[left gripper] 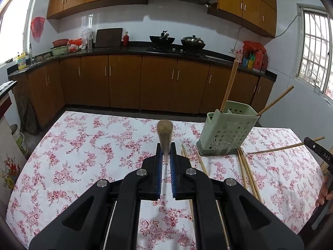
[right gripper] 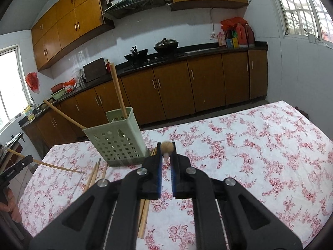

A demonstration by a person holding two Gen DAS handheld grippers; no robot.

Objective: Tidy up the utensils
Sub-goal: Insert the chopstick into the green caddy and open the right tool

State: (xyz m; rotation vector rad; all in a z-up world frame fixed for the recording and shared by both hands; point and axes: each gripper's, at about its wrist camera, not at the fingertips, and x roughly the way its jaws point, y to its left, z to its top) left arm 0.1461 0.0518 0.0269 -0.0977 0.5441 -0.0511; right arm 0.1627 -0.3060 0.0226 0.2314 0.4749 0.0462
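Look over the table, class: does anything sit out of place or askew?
Yes. Several chopsticks lie scattered on the floral tablecloth beside the green holder, not in it, and the two chopsticks already inside lean apart at different angles.

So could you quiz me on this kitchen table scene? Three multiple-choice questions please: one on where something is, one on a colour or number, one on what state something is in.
1. Where is the utensil holder?
A. On the floral tablecloth
B. On the black counter
C. On the floor

2. How many chopsticks stand in the holder?
A. None
B. Two
C. Five

3. What is the left gripper doing?
A. Open and empty
B. Shut on a chopstick
C. Shut on a spoon

Answers:
1. A, since the pale green holder's base sits on the cloth, with loose chopsticks lying beside it.
2. B, since one stick leans at its back corner and another slants out at its side.
3. B, since the blue pads pinch a wooden stick that points straight at the camera.
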